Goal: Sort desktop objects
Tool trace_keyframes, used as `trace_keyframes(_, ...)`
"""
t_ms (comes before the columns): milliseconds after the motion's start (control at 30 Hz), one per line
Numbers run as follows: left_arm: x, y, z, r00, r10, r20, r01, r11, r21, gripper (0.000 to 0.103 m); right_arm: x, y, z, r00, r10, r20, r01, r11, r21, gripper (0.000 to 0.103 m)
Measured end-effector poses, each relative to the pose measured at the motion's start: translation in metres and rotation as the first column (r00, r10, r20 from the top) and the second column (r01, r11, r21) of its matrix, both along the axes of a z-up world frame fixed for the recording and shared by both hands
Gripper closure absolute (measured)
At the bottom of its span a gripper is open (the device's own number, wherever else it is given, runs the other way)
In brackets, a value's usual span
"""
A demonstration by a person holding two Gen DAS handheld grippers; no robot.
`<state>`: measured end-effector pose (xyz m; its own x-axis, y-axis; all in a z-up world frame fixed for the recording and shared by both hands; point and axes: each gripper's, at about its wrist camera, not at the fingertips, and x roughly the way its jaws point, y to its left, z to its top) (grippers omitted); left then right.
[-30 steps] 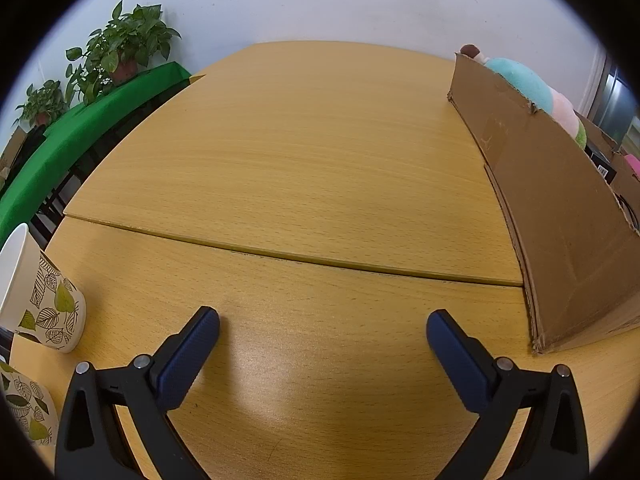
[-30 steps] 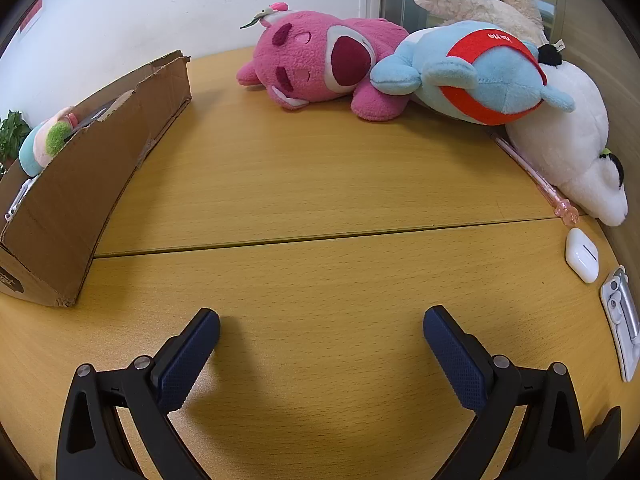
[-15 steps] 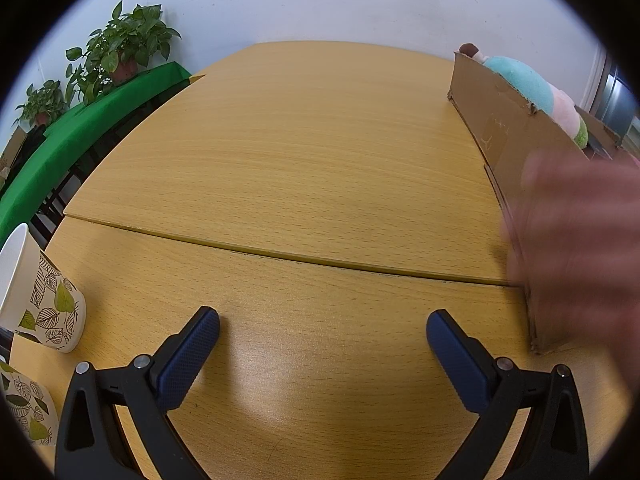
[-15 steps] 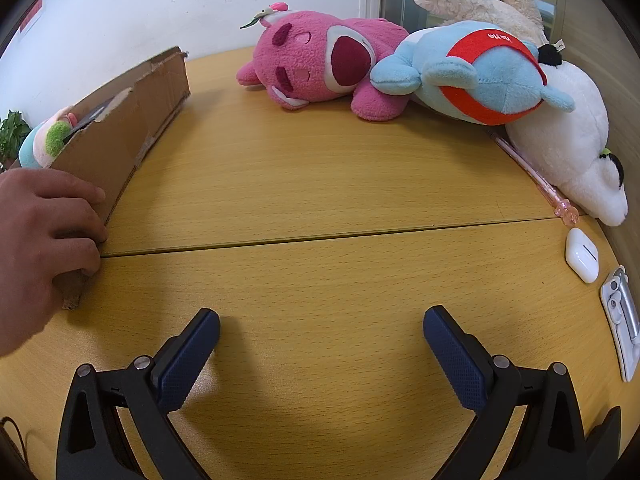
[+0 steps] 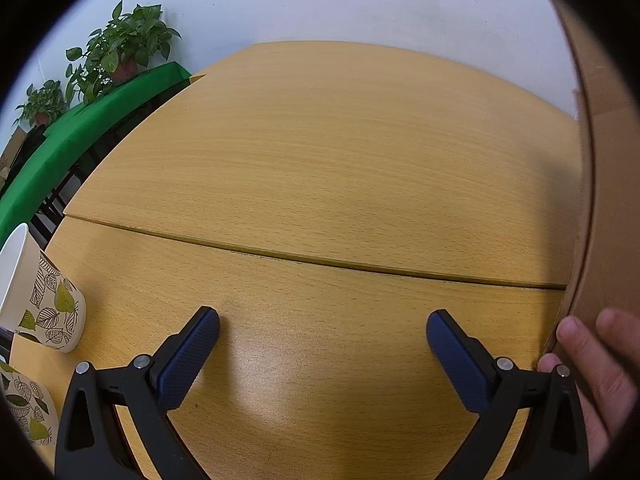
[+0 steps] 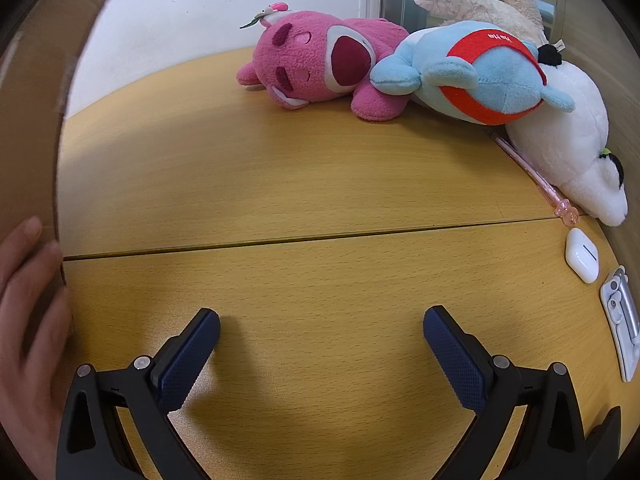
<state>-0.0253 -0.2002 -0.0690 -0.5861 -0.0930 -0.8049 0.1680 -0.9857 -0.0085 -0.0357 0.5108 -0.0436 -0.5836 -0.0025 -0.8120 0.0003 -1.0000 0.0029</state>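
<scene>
My left gripper [image 5: 322, 322] is open and empty, resting low over the wooden table [image 5: 320, 160]. My right gripper [image 6: 322, 320] is open and empty over the same table. A cardboard box [image 5: 608, 160] stands close at the right of the left wrist view, with a bare hand [image 5: 592, 364] on its near corner. The box [image 6: 28, 128] and hand [image 6: 28, 320] also show at the left of the right wrist view. Far right lie a pink plush [image 6: 316, 64], a blue plush with a red band [image 6: 476, 76] and a white plush [image 6: 568, 152].
A pink pen [image 6: 532, 176], a white earbud case [image 6: 582, 254] and a white clip-like item [image 6: 622, 320] lie at the right edge. Two leaf-print paper cups [image 5: 40, 300] stand at the left. Potted plants [image 5: 124, 48] sit on a green shelf beyond the table.
A bare hand came in and took hold of the cardboard box. The box has moved much nearer to both grippers. Both grippers have stayed still and open.
</scene>
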Motion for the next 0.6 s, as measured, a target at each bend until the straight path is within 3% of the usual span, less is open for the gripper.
trace_keyframes(600, -0.0002, 0.0013, -0.0002, 1.000, -0.001, -0.001, 0.001, 1.000, 0.001, 0.000, 0.0031, -0.0003, 0.0013, 1.000, 0.001, -0.002, -0.001, 1.000, 0.000, 0.000)
